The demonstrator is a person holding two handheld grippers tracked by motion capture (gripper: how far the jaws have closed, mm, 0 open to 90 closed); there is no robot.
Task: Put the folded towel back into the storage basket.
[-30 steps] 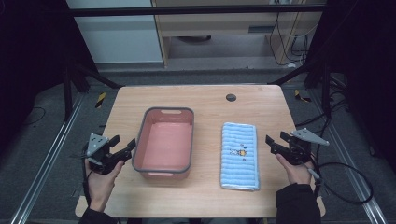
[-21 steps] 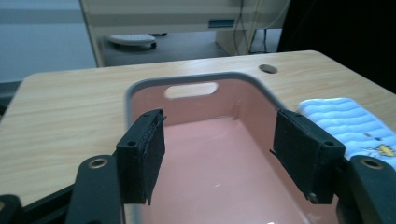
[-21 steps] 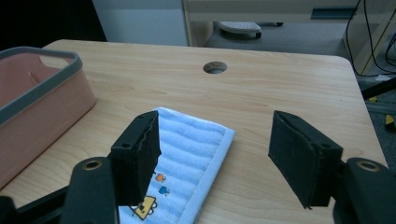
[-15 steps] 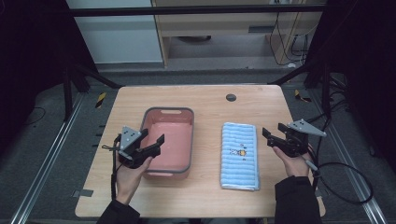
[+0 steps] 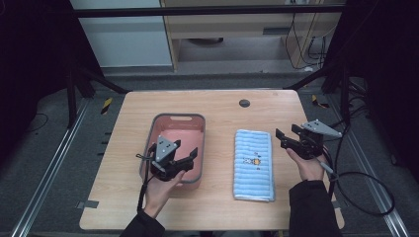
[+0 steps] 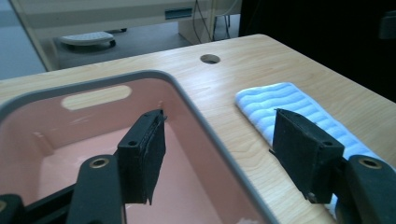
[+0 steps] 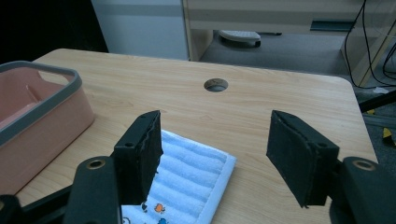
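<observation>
A person's left gripper [image 5: 187,159] hovers over the near right rim of a pink tub [image 5: 175,129], jaws apart and empty. The right gripper [image 5: 285,139], jaws spread and just closing slightly on nothing, waits just right of a folded blue towel [image 5: 254,164] on the table [image 5: 217,106]. The approach seems underway; next, probably grip the towel's edge and lift it toward the tub.

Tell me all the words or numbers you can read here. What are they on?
None: no words or numbers can be read.
The towel has a small orange and blue picture, too small to tell if it holds letters.
The basin and table are plain.
The yellow and black tape on the floor is stripes, not writing.
</observation>
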